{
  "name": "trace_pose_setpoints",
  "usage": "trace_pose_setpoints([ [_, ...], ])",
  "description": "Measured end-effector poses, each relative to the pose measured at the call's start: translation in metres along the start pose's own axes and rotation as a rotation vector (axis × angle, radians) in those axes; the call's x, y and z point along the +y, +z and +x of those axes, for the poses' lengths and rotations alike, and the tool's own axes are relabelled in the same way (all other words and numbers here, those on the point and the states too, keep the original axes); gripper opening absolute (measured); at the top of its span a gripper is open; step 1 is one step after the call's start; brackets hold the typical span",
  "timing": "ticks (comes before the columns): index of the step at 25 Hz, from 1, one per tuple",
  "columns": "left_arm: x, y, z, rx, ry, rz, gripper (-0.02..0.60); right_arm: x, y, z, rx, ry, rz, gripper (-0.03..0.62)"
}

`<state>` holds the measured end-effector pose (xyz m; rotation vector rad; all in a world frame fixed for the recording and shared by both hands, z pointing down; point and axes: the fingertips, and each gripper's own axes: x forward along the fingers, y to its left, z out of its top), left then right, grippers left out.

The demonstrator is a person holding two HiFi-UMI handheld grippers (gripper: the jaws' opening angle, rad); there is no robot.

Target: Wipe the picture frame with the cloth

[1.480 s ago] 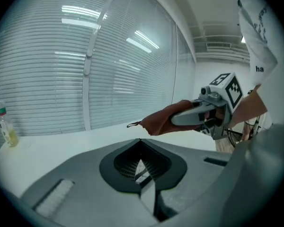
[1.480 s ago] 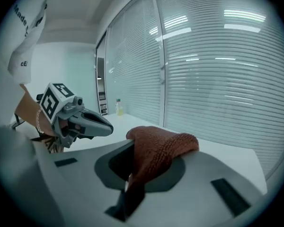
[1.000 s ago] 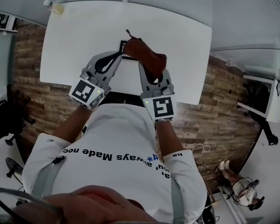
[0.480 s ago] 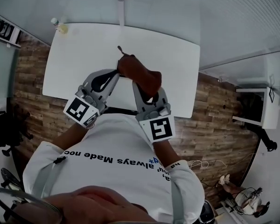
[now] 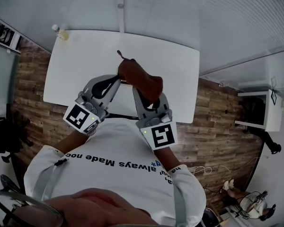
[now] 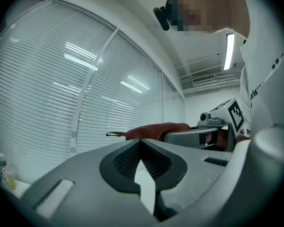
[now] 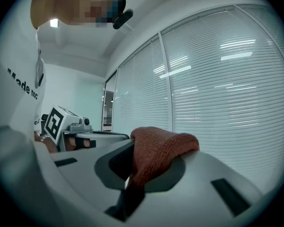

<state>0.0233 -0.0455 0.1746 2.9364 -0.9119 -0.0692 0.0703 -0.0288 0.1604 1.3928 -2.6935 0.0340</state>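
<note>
The person stands over a white table (image 5: 85,60) with both grippers raised close together, and everything gathers around the reddish-brown cloth (image 5: 139,79). The right gripper (image 5: 146,98) reaches up to the cloth from the person's side. Its jaws are clamped on a fold, and the knitted fabric (image 7: 156,150) bunches up out of the hollow between them and flops over to one side. A thin loop (image 5: 119,53) sticks out of the cloth at the end away from the person.

The left gripper (image 5: 111,85) comes in just beside the cloth, its tip close against the fabric's edge. Its jaws (image 6: 141,160) are drawn together at the tips with nothing gripped. Only a pale sliver shows low in the gap, and I cannot tell what it is. From the left gripper's own view, the cloth (image 6: 154,129) lies just past the tips, draped over the right gripper (image 6: 199,136).

I cannot pick out the picture frame with any certainty. The cloth and the two grippers cover that part of the table.

Well away from the cloth, at the table's far corner, stands a small bottle (image 5: 60,32). Beyond the cloth, white window blinds (image 7: 217,79) fill the wall. Each gripper carries its marker cube (image 5: 162,135) on the end away from the cloth.
</note>
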Motion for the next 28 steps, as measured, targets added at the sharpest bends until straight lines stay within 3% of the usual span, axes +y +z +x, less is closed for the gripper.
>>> trace_pose_setpoints([
  [28, 0.010, 0.007, 0.011, -0.022, -0.018, -0.002, 0.003, -0.009, 0.011, 0.013, -0.006, 0.012, -0.007, 0.031],
])
